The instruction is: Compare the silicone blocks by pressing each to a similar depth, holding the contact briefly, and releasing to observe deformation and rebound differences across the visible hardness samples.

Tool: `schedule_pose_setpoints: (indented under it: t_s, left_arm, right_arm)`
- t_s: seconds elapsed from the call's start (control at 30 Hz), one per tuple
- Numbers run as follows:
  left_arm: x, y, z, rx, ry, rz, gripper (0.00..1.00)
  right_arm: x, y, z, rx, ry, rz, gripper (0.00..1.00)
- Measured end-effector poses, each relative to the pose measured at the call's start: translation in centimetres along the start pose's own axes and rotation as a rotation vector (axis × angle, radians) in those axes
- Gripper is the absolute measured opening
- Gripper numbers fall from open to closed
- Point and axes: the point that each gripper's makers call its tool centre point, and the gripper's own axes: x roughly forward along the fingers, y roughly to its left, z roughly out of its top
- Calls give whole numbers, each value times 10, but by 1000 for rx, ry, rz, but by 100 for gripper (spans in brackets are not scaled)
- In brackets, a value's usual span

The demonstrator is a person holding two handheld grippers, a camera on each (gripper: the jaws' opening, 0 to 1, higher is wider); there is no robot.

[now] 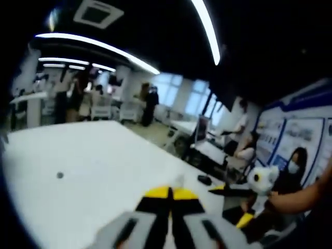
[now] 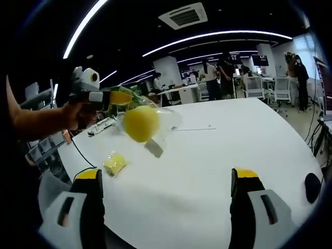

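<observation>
R gripper (image 2: pixel 166 181) jaws wide apart, nothing held; L gripper (image 2: pixel 122 97) clamped on bag w/ yellow ball (image 2: pixel 140 123), raised above white table (image 2: pixel 233 140); yellow block (image 2: pixel 114 163) lain below it.

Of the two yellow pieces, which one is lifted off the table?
The round yellow piece, hanging inside a clear bag held by the left gripper. The small flat yellow piece lies on the white table.

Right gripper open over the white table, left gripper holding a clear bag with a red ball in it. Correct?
Not quite: the ball is yellow, not red, as the right gripper view shows. The rest holds: right gripper open over the white table, left gripper holding the clear bag.
</observation>
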Motion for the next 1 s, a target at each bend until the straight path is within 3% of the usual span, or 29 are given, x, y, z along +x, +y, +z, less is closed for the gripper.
schedule_pose_setpoints:
  t_s: [0.43, 0.53, 0.57, 0.67, 0.83, 1.0]
  left_arm:
    - [-12, -9, 10, -24, -19, -25, 0]
    - [-15, -13, 12, -24, -24, -29, 0]
    - [-16, -15, 13, -21, -25, -31, 0]
    - [-18, -19, 15, -10, -31, -27, 0]
    - [-24, -27, 12, -17, -29, -42, 0]
    - [-29, -39, 13, -18, -22, -64, 0]
  right_arm:
    - [8, 2, 19, -26, -15, 63, 96]
    - [12, 13, 25, -10, -21, 147, 97]
    - [13, 26, 26, -20, -9, 229, 97]
    - [15, 39, 25, 23, 18, 319, 96]
    - [22, 37, 41, 10, -40, 343, 96]
    - [31, 48, 60, -21, -85, 408, 96]
